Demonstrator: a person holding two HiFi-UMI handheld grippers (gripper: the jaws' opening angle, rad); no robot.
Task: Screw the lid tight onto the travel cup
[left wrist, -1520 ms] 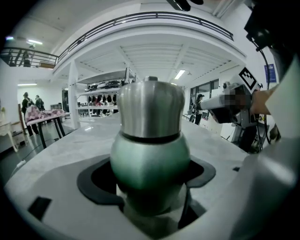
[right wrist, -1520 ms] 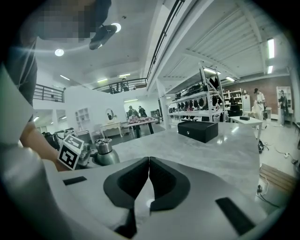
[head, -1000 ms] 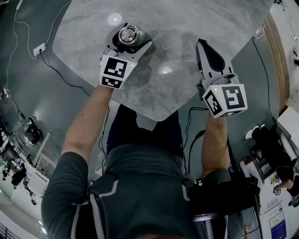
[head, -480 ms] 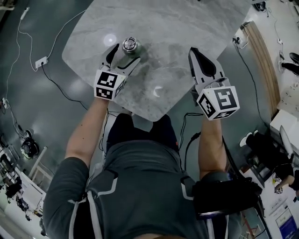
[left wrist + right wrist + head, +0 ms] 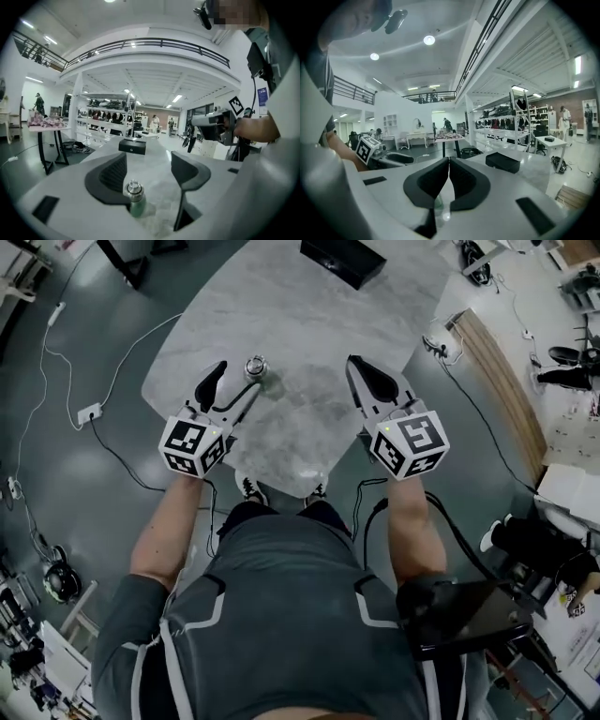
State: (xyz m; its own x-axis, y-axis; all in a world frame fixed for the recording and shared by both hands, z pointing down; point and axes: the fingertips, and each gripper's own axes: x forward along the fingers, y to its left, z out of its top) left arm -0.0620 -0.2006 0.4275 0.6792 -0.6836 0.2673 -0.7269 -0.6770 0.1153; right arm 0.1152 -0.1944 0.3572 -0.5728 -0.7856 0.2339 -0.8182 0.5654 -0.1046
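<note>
Both grippers have lifted clear of the table [image 5: 309,324]. Left gripper [image 5: 237,376] has let go of the cup [image 5: 256,368]: jaws wide, just eased inward, gripping nothing. Right gripper [image 5: 359,369] is closed and empty. The cup stands upright on the table with its lid [image 5: 133,187] on, so tightening looks done.

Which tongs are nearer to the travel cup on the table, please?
Left. The left tongs, whose open jaws have just been closing on nothing, hang just short of the travel cup; the shut right tongs sit farther right.
</note>
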